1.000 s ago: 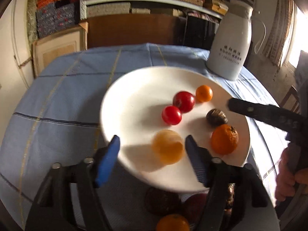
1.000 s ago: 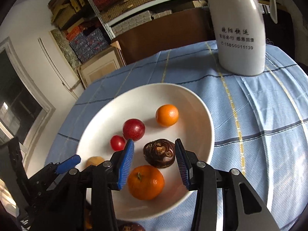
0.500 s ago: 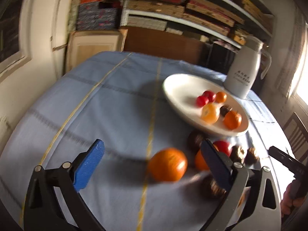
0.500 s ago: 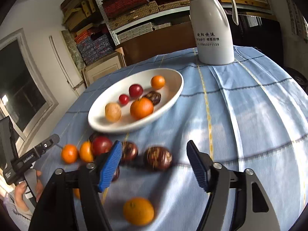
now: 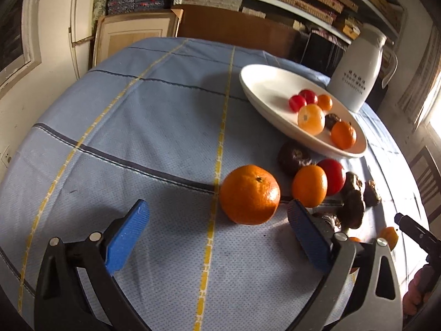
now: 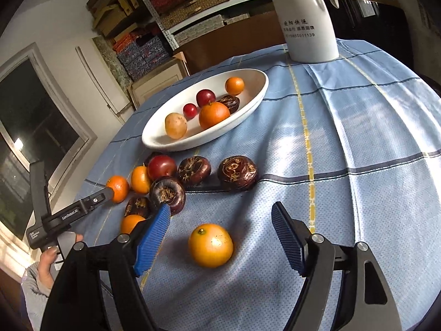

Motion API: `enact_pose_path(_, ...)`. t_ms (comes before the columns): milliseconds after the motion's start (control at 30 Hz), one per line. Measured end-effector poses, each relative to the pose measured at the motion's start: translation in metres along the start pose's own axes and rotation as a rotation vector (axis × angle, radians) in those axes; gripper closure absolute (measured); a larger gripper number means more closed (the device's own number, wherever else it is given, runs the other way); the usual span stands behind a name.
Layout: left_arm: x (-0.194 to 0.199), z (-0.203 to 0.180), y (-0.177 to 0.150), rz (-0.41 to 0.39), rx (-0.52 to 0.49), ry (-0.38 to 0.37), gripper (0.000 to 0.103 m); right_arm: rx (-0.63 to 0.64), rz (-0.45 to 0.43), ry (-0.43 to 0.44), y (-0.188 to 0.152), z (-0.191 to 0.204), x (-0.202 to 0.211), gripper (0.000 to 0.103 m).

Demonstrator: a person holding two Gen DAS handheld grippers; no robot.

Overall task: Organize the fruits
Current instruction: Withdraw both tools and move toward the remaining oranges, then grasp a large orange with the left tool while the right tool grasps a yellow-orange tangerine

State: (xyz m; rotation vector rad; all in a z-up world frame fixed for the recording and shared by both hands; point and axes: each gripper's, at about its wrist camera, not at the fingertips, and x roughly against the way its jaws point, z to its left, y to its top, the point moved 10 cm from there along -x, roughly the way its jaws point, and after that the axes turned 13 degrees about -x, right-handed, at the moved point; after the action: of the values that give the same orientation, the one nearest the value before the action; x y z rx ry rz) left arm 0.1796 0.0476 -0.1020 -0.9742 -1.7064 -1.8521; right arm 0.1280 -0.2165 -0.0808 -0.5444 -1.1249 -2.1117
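A white oval plate (image 5: pixel 264 88) (image 6: pixel 256 82) holds several fruits: oranges, two red ones and a dark one. On the blue cloth before it lie loose fruits. A large orange (image 5: pixel 249 194) lies just ahead of my open, empty left gripper (image 5: pixel 217 237), nearer its right finger. Beside it are a smaller orange (image 5: pixel 310 185), a red fruit (image 5: pixel 335 175) and dark brown fruits (image 5: pixel 293 157). In the right wrist view an orange (image 6: pixel 210 245) lies between the fingers of my open, empty right gripper (image 6: pixel 220 234). Dark fruits (image 6: pixel 237 172) lie beyond it.
A white thermos jug (image 5: pixel 358 71) (image 6: pixel 304 19) stands behind the plate. The round table has a blue checked cloth (image 5: pixel 137 127). Shelves with boxes and a wall stand behind. The other gripper shows at the left (image 6: pixel 69 212) and right (image 5: pixel 413 229) edges.
Both grippers have pulled back from the plate toward the near side of the table. Each now has a loose orange in front of it. Both stay open.
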Motion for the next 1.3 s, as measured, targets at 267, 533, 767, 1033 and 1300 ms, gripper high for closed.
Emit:
enact_pose_path(267, -0.012, -0.004, 0.007, 0.025, -0.052, 0.043, 0.005, 0.058, 0.047, -0.046, -0.008, 0.004, -0.008, 0.035)
enact_pose_path(533, -0.022, 0.000, 0.006, 0.064, -0.044, 0.040, 0.005, 0.227, 0.017, -0.154, -0.019, 0.021, -0.004, 0.045)
enact_pose_path(767, -0.028, -0.009, 0.009, 0.077, -0.091, 0.046, 0.005, 0.213, 0.126, -0.135, -0.032, 0.016, -0.014, 0.066)
enact_pose_path(1033, -0.026, -0.018, 0.010, 0.059, -0.121, 0.017, 0.025, 0.185, 0.155, -0.102, -0.036, 0.015, -0.017, 0.067)
enact_pose_path(1300, -0.021, -0.020, 0.013, 0.022, -0.101, -0.055, 0.056, 0.161, 0.159, -0.081, -0.035, 0.013, -0.016, 0.067)
